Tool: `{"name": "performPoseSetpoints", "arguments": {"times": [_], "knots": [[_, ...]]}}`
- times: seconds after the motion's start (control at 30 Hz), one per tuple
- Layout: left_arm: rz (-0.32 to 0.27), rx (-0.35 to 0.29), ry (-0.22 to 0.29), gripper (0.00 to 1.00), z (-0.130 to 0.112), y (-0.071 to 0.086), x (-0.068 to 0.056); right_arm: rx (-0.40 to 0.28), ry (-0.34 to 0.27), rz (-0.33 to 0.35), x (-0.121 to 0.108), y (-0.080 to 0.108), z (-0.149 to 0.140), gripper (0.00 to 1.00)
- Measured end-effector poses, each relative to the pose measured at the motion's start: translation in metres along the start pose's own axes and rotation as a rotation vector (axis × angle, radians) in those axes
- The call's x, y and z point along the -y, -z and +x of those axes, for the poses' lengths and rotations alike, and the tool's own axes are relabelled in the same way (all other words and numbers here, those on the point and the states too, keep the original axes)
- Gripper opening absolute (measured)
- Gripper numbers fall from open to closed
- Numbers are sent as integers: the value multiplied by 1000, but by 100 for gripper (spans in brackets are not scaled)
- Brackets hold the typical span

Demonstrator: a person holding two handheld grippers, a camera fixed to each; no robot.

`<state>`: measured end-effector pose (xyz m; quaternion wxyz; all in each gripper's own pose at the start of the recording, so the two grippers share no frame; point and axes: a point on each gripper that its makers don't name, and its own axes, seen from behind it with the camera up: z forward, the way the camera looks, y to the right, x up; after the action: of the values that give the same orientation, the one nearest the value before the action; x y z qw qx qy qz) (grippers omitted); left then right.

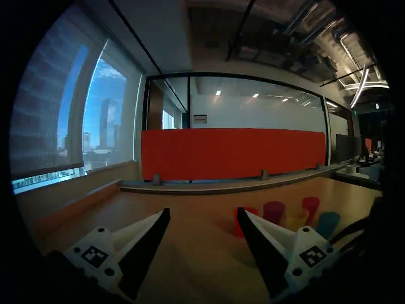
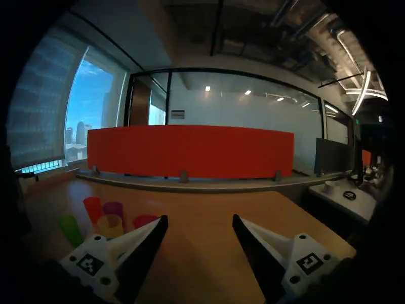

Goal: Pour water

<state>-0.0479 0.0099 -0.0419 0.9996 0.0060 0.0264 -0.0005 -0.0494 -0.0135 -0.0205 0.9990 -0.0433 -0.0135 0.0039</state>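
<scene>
Several coloured plastic cups stand grouped on a wooden table (image 1: 202, 243). In the left gripper view a red cup (image 1: 242, 222), a purple cup (image 1: 274, 212), a yellow cup (image 1: 296, 220), another red cup (image 1: 310, 206) and a teal cup (image 1: 327, 224) sit to the right, partly behind my right finger. My left gripper (image 1: 202, 218) is open and holds nothing. In the right gripper view a green cup (image 2: 70, 229), a red cup (image 2: 92, 209), a purple cup (image 2: 114, 209), a yellow cup (image 2: 110, 225) and a dark red cup (image 2: 144, 220) stand at the left. My right gripper (image 2: 199, 223) is open with nothing between its fingers.
An orange divider panel (image 1: 233, 153) runs along the table's far edge. Large windows (image 1: 76, 131) line the left side. A lower white desk (image 2: 349, 195) with small items stands at the right, past the table's right edge. Bare wood lies ahead of both grippers.
</scene>
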Motion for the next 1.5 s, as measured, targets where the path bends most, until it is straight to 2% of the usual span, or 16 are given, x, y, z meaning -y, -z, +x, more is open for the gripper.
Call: {"name": "performPoseSetpoints", "arguments": {"times": [0.2, 0.4, 0.7, 0.9, 1.17, 1.37, 1.5], "knots": [[32, -37, -50, 98, 8, -5, -4, -31, -15, -10, 1, -1, 6, 99], [48, -66, -71, 98, 4, -11, -7, -8, -26, -26, -8, -2, 3, 99], [48, -79, -34, 98, -13, -17, 0, 7, -24, -73, -22, 3, 2, 99], [25, -88, -21, 98, -21, -19, -2, 21, -31, -78, -21, 3, -2, 99], [36, -47, 2, 98, -46, -23, 7, 38, -15, -83, -19, 4, -4, 99], [34, -50, 40, 98, -47, -25, 10, 42, -10, -78, -15, 2, -3, 99], [38, -50, 43, 98, -48, -27, 12, 42, -12, -75, -13, 1, -1, 99]]}}
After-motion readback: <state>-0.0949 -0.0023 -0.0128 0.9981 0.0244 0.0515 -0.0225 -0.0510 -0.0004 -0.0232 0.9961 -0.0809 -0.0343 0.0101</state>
